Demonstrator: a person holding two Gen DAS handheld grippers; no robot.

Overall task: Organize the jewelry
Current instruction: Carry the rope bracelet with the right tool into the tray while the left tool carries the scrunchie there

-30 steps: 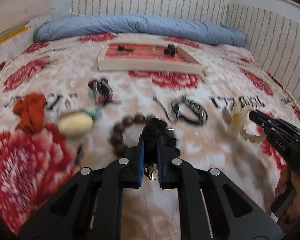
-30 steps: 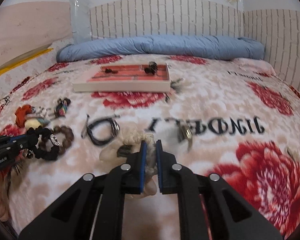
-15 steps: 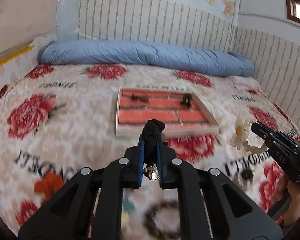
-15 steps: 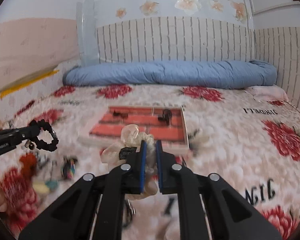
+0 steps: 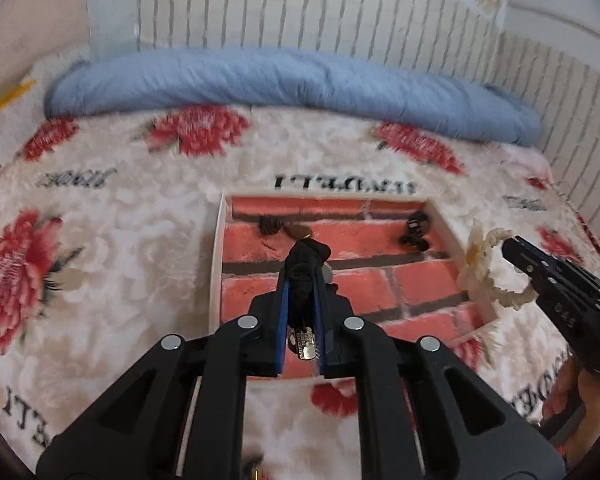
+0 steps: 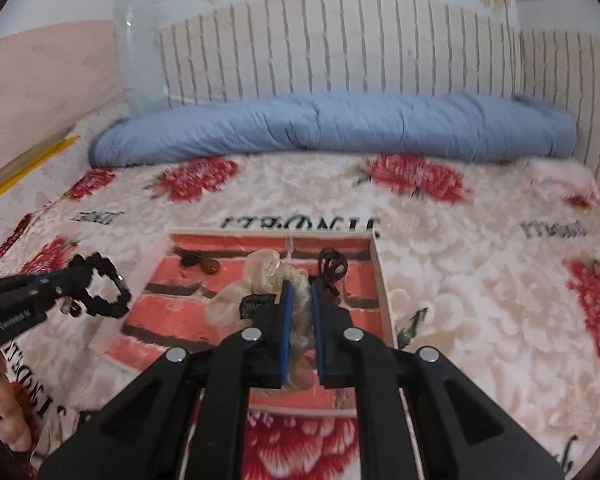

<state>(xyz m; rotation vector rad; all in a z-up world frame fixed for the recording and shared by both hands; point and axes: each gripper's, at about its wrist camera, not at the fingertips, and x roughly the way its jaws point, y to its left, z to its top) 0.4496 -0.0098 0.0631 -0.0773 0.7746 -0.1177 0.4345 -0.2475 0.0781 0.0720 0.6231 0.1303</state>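
My left gripper (image 5: 302, 280) is shut on a black braided bracelet (image 5: 305, 268) with a small metal tag, held above the brick-patterned tray (image 5: 216, 264). In the right wrist view the bracelet (image 6: 104, 292) hangs as a loop from the left gripper (image 6: 66, 286) at the tray's left side. My right gripper (image 6: 300, 300) is shut on a cream scrunchie (image 6: 256, 280) over the tray (image 6: 382, 280). In the left wrist view the scrunchie (image 5: 484, 264) hangs from the right gripper (image 5: 516, 250) at the tray's right edge. Small dark jewelry pieces (image 5: 414, 230) lie in the tray's far part.
The tray lies on a bed with a cream blanket printed with red flowers (image 5: 16, 276). A rolled blue quilt (image 5: 280, 84) runs along the far edge against a white brick-patterned wall. A black hair tie (image 6: 332, 268) lies in the tray's far right corner.
Both grippers lifted their items off the blanket and moved forward until they hang over the tray. The loose jewelry on the blanket has dropped out of view.
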